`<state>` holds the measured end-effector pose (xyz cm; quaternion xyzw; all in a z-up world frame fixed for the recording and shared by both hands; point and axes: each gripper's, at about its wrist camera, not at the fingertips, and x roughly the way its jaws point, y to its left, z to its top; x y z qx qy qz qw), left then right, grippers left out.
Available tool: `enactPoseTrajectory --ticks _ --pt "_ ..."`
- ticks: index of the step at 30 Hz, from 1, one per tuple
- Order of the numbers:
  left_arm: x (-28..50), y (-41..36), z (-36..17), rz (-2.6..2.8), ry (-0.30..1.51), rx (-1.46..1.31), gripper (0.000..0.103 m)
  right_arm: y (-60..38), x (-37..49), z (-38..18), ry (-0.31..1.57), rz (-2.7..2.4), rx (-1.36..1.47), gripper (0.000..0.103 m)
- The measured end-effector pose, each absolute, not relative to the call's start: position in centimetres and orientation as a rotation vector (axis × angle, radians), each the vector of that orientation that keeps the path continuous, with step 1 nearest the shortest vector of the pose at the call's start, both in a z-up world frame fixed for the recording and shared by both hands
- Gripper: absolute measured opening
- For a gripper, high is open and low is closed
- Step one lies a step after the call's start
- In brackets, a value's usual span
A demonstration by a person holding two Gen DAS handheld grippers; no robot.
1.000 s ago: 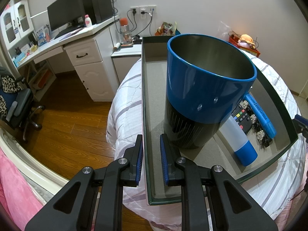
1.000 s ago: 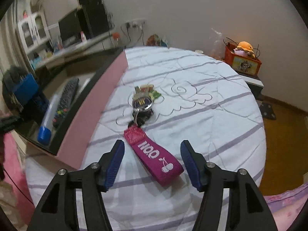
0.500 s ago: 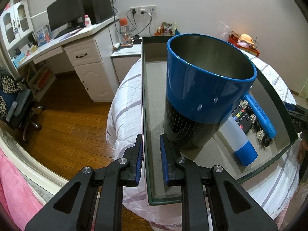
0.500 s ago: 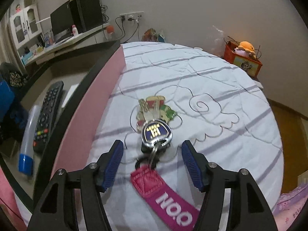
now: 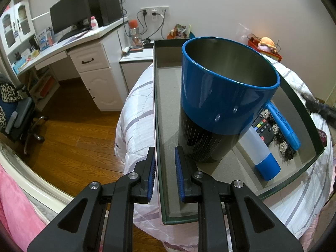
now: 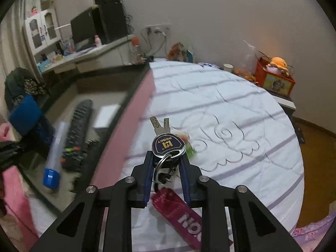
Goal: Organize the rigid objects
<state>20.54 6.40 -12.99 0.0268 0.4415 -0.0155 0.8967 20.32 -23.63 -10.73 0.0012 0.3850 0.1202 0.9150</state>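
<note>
Where half a second ago the right gripper [image 6: 167, 166] stood wide open around the keys lying on the quilt, it now has its blue-padded jaws closed on the bunch of keys with a navy round fob and magenta fabric strap [image 6: 168, 143]. The two key blades stick out past the fingertips, the fob sits right at them, and the strap trails back under the gripper over the white quilt with purple stripes [image 6: 231, 109]. The bunch sits just beside the pink outer right wall of the shallow dark-rimmed tray with a grey floor [image 6: 134, 96], apart from it.

The left gripper [image 5: 164, 168] has not shifted: its jaws stand narrowly parted astride the tray's left wall near the front left corner, close to the wall, though contact cannot be made out. Just ahead of it, on the tray floor, stands the blue and black steel-lined cup [image 5: 222, 103]. Toward the tray's right wall lie a white tube with a blue cap [image 5: 260, 149], a black remote control [image 5: 263, 126] and a blue marker [image 5: 283, 124].
</note>
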Motion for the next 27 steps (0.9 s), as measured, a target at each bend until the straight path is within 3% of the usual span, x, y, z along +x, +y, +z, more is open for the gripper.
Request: enactPoseTrajectory --ticks 27 --pt "20.5 6.4 -13.0 -0.032 0.914 0.055 0.017 -13.8 22.7 0.9 0.571 0.430 -0.128 0.024"
